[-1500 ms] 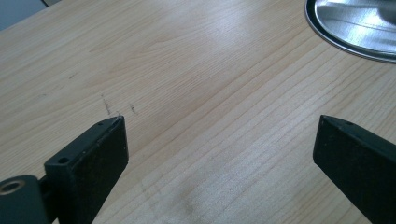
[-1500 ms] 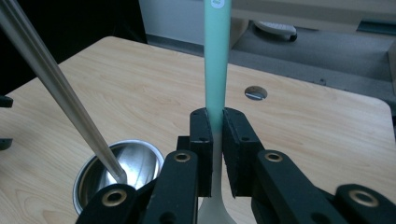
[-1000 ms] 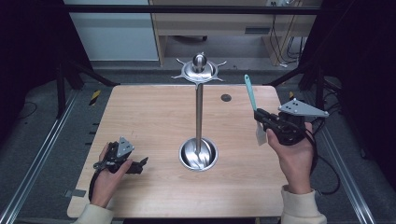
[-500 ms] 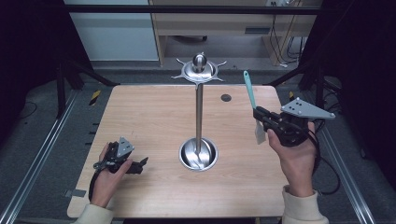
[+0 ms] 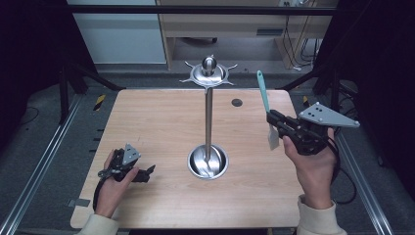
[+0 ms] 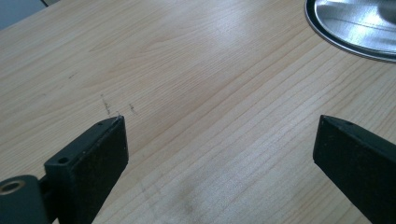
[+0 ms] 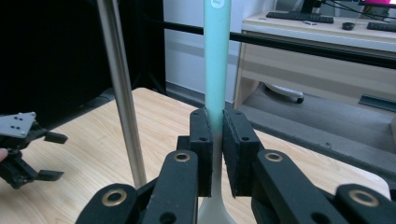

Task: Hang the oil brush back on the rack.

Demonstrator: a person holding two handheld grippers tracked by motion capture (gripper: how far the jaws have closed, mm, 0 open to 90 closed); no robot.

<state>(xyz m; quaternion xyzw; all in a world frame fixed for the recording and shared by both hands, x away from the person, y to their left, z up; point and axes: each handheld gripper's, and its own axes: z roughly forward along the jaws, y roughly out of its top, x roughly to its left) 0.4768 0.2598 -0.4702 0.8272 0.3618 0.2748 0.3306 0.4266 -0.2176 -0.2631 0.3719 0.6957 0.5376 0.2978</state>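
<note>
The right gripper [image 7: 215,140] has its two black jaws pressed onto the handle of a teal spatula [image 7: 217,60], pinching it where the teal fades to a pale, whitish neck; the handle rises straight up between the jaws in the right gripper view, and the pale blade widens just below them. From the high view the same gripper [image 5: 275,123] sits in the person's right hand [image 5: 313,164] above the right side of the table [image 5: 147,117], the spatula [image 5: 264,95] standing nearly upright with its blade hanging below the jaws, clear of the wood; a grey three-cornered plate tops the gripper.

The left gripper [image 6: 219,144] has its jaws spread wide with nothing between them but bare wood grain; in the high view it [image 5: 147,172] rests low at the table's near left, held in the left hand [image 5: 115,183], pointing toward the centre.

Between the two stands a metal stand [image 5: 209,112]: a thin upright pole on a round dish-shaped base [image 5: 208,161], with a spoked cap and ball at the top; the base's rim [image 6: 355,28] shows at the upper right of the left gripper view, near the jaws but apart from them; the pole [image 7: 122,93] shows left of the spatula in the right gripper view, not touching it. A small dark round spot [image 5: 237,102] lies on the far part of the table.
</note>
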